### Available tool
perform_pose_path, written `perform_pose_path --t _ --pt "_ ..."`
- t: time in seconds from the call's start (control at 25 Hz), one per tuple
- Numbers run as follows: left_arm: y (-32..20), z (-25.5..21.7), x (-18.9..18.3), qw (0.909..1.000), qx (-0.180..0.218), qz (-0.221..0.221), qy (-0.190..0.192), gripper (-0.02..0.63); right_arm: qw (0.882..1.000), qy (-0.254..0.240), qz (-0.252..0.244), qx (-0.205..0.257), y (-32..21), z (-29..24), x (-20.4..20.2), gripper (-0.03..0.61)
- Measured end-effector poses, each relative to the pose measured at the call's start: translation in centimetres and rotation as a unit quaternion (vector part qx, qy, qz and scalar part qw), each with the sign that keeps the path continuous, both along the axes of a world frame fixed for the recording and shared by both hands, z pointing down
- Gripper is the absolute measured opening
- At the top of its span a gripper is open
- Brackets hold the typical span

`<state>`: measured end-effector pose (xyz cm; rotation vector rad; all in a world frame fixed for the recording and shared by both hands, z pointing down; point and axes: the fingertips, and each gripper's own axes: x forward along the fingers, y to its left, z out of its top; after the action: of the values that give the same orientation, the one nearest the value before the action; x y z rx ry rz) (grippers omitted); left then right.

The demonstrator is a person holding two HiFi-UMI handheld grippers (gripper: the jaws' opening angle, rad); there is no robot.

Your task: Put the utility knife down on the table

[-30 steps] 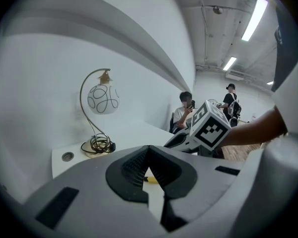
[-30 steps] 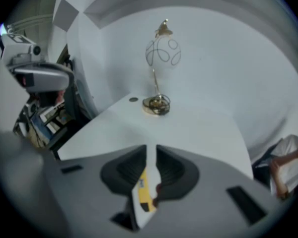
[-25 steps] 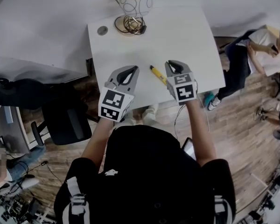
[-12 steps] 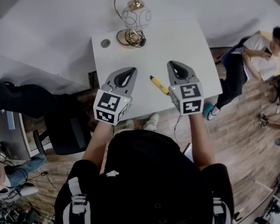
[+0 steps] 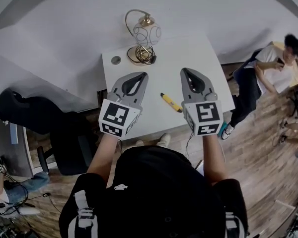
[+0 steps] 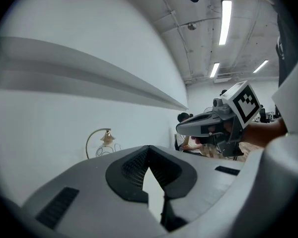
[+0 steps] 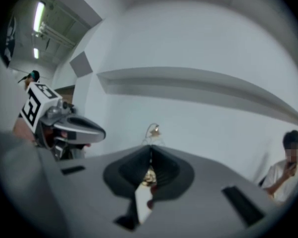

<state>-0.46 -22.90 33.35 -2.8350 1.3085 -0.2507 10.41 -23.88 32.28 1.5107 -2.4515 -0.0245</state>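
Note:
The yellow utility knife (image 5: 170,102) lies flat on the white table (image 5: 188,53), near its front edge, with nothing touching it. My left gripper (image 5: 142,75) hovers above the table to the knife's left, shut and empty. My right gripper (image 5: 185,70) hovers to the knife's right, also shut and empty. In the left gripper view the jaws (image 6: 149,148) meet at the tip, and the right gripper (image 6: 213,123) shows across from them. The right gripper view shows its jaws (image 7: 150,148) closed and the left gripper (image 7: 74,125) at the left. The knife is hidden in both gripper views.
A brass lamp with a wire globe (image 5: 143,36) stands at the table's back edge, next to a round cable hole (image 5: 116,60). A black chair (image 5: 69,133) is left of the table. A person (image 5: 268,63) sits on the floor at the right.
Both grippers have lifted up towards the head camera and look larger. The knife has stayed flat on the table between them.

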Motion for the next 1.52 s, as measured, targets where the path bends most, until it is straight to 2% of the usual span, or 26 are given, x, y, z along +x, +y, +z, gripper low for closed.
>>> perform_pose_path --t 0.24,0.36,0.44,0.64,0.84,1.44,1.52 --pt "0.4 -3.7 0.2 0.9985 0.053 -0.002 0.013 0.018 1.0 -0.017 0.002 0.022 0.5 -2.3 0.1 0.035" --pt "0.5 -4.9 0.1 0.9976 0.068 -0.004 0.016 0.018 0.999 -0.037 0.005 0.014 0.9 -2.9 0.2 0.035" --pt "0.5 -5.4 0.0 0.997 0.074 -0.005 0.019 0.019 0.998 -0.05 0.005 0.029 0.8 -3.6 0.3 0.035" --pt "0.3 -5.9 -0.1 0.9968 0.076 -0.008 0.023 0.018 0.998 -0.058 0.012 0.036 0.7 -4.1 0.4 0.035" --pt "0.6 -6.5 -0.3 0.9959 0.086 -0.007 0.025 0.019 0.997 -0.05 0.006 0.061 0.9 -4.7 -0.2 0.034" --pt "0.9 -6.3 -1.1 0.996 0.081 -0.025 0.028 0.018 0.997 -0.041 0.001 0.059 1.1 -3.9 -0.7 0.034" --pt "0.9 -6.2 -1.0 0.9957 0.088 -0.025 0.017 0.018 0.998 -0.041 0.003 0.056 1.1 -4.1 -0.7 0.034"
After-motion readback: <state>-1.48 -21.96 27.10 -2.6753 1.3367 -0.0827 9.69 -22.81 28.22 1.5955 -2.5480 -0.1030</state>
